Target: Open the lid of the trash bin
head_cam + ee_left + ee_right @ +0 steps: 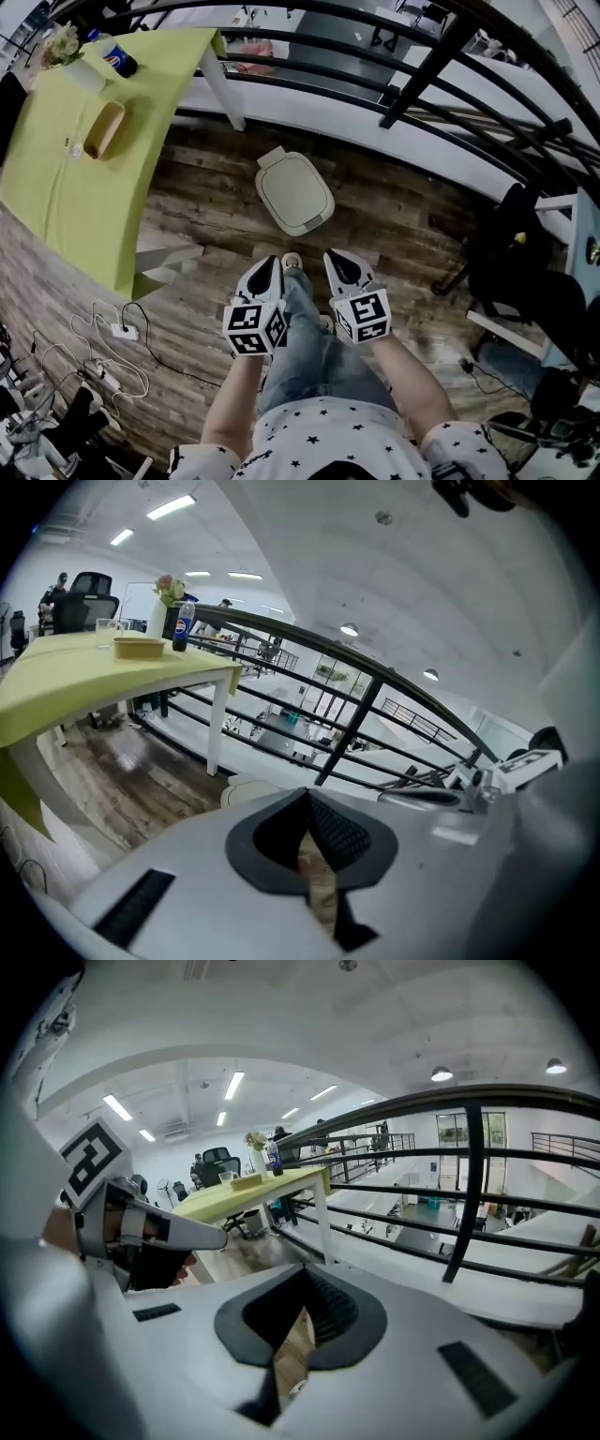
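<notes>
Trash bin (302, 217) stood on the wooden floor (394, 216) at twelve o'clock from my tongs, its lid (292, 190) shut. Left tongs (271, 260) and right tongs (336, 255) were both closed on nothing, side by side.

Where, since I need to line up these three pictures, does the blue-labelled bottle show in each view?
Head view: bottle top left, beside flowers.
Left gripper view: upper left, beside flowers.
Right gripper view: small, left of centre.
Shared landmark: the yellow-green table it stands on.
</notes>
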`<state>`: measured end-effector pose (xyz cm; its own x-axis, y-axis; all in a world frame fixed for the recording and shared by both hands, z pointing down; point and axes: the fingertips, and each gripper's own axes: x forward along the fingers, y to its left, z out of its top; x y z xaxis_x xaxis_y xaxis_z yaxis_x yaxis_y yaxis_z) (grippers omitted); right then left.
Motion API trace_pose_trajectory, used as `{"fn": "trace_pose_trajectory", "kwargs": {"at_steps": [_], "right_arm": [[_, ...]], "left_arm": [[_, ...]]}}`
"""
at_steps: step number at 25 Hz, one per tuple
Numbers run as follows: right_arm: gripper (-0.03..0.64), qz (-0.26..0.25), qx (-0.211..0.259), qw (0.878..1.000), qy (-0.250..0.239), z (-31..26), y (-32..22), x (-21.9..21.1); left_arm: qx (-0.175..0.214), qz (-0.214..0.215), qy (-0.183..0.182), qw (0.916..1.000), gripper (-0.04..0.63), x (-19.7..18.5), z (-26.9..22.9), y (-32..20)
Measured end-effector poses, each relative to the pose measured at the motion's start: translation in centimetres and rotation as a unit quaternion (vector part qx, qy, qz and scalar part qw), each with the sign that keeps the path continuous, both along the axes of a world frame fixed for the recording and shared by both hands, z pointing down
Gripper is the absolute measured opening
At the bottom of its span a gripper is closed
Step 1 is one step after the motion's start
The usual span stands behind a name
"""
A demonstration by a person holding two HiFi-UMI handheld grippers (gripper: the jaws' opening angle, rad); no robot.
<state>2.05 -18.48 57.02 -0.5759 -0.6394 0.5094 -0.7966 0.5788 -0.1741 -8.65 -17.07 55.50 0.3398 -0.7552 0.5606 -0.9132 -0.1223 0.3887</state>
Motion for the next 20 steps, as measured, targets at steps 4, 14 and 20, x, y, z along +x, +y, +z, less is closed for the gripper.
{"fn": "trace_pose_trajectory", "kwargs": {"at_steps": [4, 14, 20], "right_arm": [[-0.008, 0.011, -0.019, 1.000, 0.017, 4.8, -1.8, -0.1], [-0.008, 0.045, -0.084, 0.994, 0.056, 17.4, -4.5, 0.7], [-0.006, 0.042, -0.112, 0.990, 0.080, 23.5, -5.4, 0.6]], "left_arm": [[-0.016, 0.000, 0.005, 0.9999, 0.012, -0.7, 3.2, -1.1], [-0.053, 0.000, 0.015, 0.9985, 0.012, -1.5, 10.1, -3.1], [-0.065, 0.001, 0.020, 0.9977, 0.012, -1.9, 13.5, -4.2]]}}
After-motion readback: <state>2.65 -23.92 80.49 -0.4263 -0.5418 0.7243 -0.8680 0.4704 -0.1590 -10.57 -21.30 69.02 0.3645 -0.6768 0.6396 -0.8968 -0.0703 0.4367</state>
